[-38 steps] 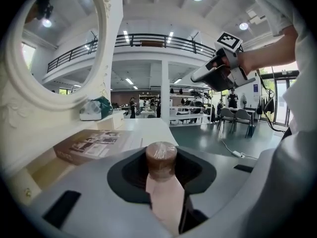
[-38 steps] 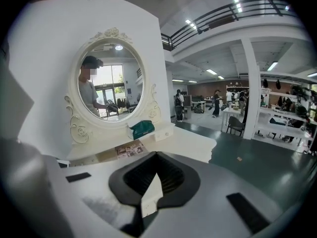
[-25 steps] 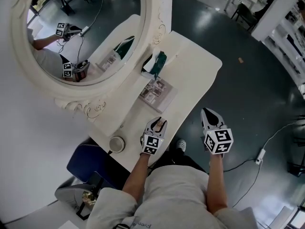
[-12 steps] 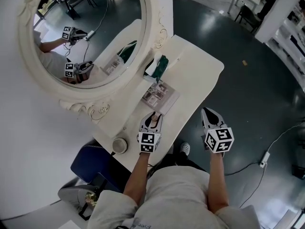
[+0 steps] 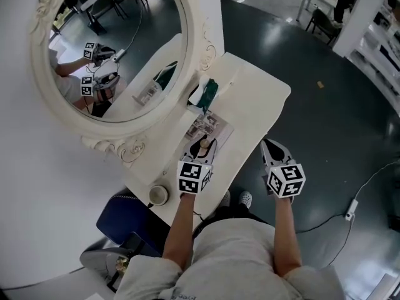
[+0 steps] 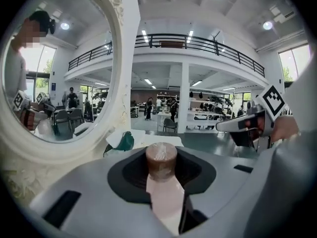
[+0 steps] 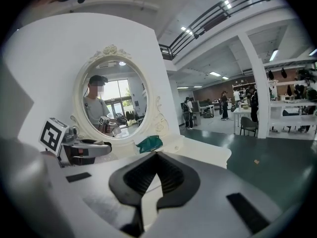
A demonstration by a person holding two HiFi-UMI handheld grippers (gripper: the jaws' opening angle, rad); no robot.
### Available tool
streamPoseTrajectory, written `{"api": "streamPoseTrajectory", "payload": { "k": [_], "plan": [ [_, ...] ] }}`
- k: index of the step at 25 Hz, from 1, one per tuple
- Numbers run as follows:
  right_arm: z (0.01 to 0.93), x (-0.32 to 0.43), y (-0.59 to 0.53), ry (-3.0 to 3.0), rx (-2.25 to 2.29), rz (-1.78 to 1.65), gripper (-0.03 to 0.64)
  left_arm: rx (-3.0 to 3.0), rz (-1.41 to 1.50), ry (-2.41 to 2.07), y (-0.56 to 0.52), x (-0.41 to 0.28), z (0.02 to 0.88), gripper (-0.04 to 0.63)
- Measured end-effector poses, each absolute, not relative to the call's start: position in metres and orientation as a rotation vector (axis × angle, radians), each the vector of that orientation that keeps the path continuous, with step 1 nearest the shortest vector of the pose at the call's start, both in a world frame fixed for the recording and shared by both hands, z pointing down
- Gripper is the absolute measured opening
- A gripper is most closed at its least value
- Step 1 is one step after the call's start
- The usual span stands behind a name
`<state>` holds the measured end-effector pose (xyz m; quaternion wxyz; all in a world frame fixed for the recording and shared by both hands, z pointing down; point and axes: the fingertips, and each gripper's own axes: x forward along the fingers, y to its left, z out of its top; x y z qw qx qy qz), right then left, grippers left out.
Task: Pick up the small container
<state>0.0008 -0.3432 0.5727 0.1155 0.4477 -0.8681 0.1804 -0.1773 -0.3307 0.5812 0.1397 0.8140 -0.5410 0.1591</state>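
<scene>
Our left gripper (image 5: 203, 144) is pinching the small container (image 6: 161, 157) by its pale body, above the leaflet (image 5: 214, 125) on the table (image 5: 262, 86). That body looks slick, so we reckon a quick tilt could let it slip out. The brown cap's on, so its contents are hidden. The right gripper (image 7: 144, 208) hangs off the table's edge, jaws pressed together, empty.

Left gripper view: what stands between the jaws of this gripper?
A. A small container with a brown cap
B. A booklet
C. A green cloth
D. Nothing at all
A: in the left gripper view, the jaws of the left gripper press on the brown-capped small container.
</scene>
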Motion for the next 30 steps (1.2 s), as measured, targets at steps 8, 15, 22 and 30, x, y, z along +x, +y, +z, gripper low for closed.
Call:
{"api": "streamPoseTrajectory", "payload": {
  "k": [8,15,22,30],
  "plan": [
    [0.554,0.008,-0.351,-2.558,1.336,0.481,0.015,2.444,0.466,-1.499,-0.356,-0.155,0.511,0.138],
    [0.520,0.013,-0.364,-2.619,1.396,0.474,0.015,2.468,0.429,-1.504,-0.375,-0.135,0.456,0.138],
    [0.514,0.016,-0.373,-2.648,1.430,0.509,0.015,2.451,0.376,-1.502,-0.371,-0.124,0.436,0.138],
    [0.523,0.027,-0.379,-2.648,1.471,0.595,0.015,2.436,0.373,-1.479,-0.357,-0.126,0.463,0.138]
  ]
}}
